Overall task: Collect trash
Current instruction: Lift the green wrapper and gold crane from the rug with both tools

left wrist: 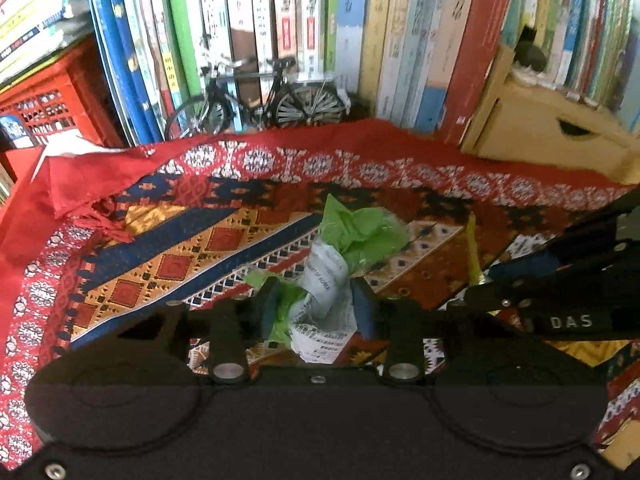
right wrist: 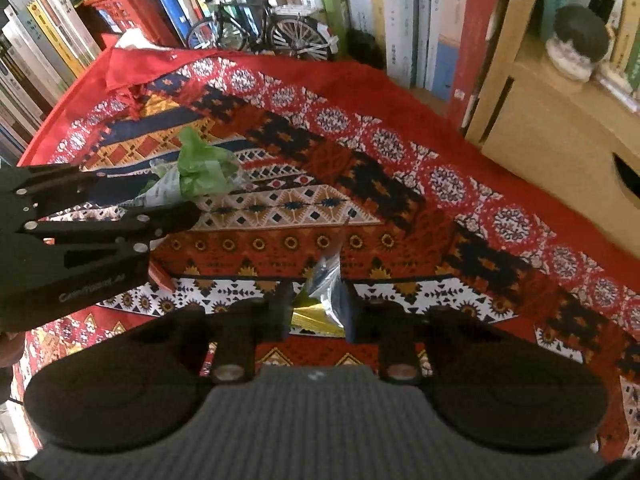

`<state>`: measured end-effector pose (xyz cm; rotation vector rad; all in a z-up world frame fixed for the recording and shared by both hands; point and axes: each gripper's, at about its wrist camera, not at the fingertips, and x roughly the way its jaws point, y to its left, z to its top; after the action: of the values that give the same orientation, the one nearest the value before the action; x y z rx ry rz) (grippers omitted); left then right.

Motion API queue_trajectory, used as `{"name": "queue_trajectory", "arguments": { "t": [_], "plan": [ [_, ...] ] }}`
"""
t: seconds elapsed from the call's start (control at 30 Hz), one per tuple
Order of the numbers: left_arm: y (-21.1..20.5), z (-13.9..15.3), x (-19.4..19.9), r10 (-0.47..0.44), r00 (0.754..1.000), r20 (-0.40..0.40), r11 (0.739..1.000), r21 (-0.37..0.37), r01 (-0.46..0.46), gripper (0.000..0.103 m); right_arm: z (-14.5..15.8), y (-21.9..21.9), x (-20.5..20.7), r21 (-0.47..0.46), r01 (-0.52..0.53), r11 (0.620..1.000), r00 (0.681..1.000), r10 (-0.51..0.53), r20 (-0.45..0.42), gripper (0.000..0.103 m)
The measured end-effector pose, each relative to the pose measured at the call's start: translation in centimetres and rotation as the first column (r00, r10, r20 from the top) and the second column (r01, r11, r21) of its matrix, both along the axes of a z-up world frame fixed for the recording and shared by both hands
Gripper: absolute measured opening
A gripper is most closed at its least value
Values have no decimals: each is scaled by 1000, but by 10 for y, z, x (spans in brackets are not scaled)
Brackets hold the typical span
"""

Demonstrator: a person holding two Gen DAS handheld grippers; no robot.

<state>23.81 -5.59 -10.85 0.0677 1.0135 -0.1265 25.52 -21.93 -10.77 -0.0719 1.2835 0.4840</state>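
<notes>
Your left tool clamped on green-and-newsprint wad mid-desk; your right tool clamped on foil wrapper nearer, right; both still on cloth, no bin visible

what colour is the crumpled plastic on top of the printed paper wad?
Bright green plastic, bunched over the grey-printed white paper wad. Clearest in the left wrist view.

The patterned cloth lies bare to the right and front, leaving open room there. Books, a model bicycle and a cardboard box wall off the back, with a red crate at far left.
</notes>
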Motion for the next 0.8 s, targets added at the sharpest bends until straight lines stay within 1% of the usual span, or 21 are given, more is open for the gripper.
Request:
{"name": "queue_trajectory", "arguments": {
  "t": [0.17,0.3,0.4,0.5,0.67,0.8],
  "plan": [
    [-4,20,-10,1,1000,28,1000,-12,-1,37,16,-3,-8,15,16,1000,1000,-16,19,27],
    [-2,38,-21,19,999,42,999,-34,-18,37,31,-5,-16,25,29,999,999,-30,30,27],
    [-2,53,-31,18,998,58,999,-30,-16,37,45,-6,-23,32,36,999,998,-37,43,27],
    [-2,69,-42,19,997,77,999,-30,-17,36,61,-6,-32,31,35,999,997,-37,65,27],
    [2,95,-62,45,996,83,997,-66,-39,36,89,-8,-47,36,46,998,993,-50,103,27],
    [2,117,-82,49,994,97,997,-67,-43,36,110,-9,-61,46,58,997,990,-63,130,27]
  ]
}}
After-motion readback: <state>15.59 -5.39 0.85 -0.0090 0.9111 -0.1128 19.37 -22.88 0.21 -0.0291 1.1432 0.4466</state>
